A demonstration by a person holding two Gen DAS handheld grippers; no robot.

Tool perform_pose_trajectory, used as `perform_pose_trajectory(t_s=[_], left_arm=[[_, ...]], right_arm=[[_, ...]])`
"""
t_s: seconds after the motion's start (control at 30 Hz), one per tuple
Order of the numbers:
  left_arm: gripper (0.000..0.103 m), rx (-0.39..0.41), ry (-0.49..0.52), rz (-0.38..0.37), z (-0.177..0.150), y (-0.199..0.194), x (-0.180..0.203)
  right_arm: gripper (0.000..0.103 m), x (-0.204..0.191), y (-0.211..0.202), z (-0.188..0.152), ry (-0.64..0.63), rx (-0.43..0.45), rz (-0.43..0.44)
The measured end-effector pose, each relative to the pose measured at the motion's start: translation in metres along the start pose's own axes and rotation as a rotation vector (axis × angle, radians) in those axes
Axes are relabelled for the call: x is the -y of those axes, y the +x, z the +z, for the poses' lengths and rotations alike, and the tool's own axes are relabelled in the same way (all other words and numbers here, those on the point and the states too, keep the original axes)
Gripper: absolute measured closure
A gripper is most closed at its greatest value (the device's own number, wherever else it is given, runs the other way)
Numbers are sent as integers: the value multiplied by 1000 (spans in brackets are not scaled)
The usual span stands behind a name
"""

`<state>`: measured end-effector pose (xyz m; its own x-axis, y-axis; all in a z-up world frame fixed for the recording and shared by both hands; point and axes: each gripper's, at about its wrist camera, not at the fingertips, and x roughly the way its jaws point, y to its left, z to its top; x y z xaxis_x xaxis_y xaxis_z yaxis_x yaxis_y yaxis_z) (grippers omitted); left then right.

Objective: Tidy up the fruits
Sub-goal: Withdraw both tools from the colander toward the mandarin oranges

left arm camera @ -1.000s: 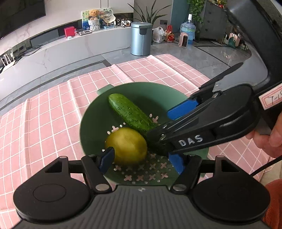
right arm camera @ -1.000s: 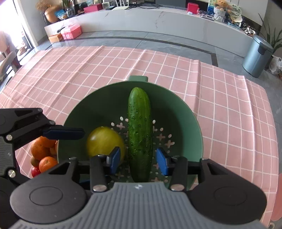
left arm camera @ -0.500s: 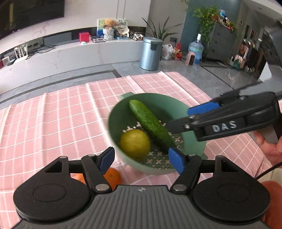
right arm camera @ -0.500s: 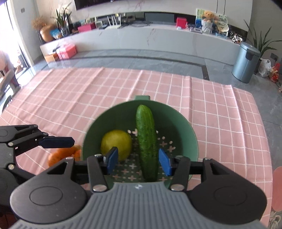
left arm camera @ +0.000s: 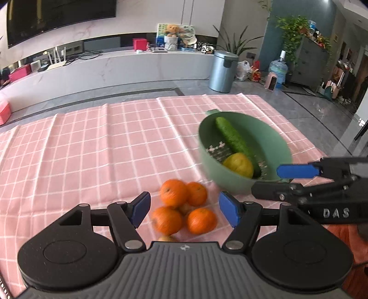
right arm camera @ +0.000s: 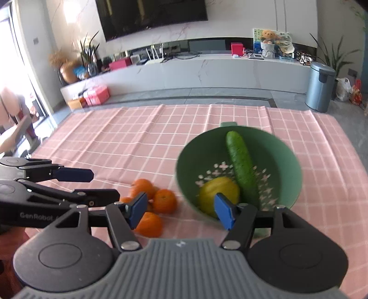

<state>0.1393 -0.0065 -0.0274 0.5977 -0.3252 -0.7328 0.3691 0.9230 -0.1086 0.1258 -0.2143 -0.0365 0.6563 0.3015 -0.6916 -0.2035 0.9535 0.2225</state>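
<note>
While oranges (left arm camera: 184, 207) lie outside, colander (left arm camera: 273, 138) holds cucumber (left arm camera: 234, 138), lemon (left arm camera: 238, 164).

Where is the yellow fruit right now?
The yellow fruit sits inside the green bowl, touching the cucumber on its right in the right wrist view.

Dark wall-mounted television (right arm camera: 151, 16) at upper centre above a long white marble-look console (right arm camera: 195, 71). Grey tiled floor (left arm camera: 128, 94) below. Grey pedal bin (left arm camera: 223, 71) at right. Daylight enters from upper left.
</note>
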Motion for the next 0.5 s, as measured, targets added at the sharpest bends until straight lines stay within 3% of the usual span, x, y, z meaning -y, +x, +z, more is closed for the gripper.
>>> perform_pose_trajectory(t_s=[0.27, 0.5], left_arm=[[28, -26, 20, -7, -20, 3, -18], [28, -54, -8, -17, -34, 15, -29]], right_arm=[[42, -30, 10, -35, 1, 28, -21], [44, -32, 31, -45, 11, -42, -67]])
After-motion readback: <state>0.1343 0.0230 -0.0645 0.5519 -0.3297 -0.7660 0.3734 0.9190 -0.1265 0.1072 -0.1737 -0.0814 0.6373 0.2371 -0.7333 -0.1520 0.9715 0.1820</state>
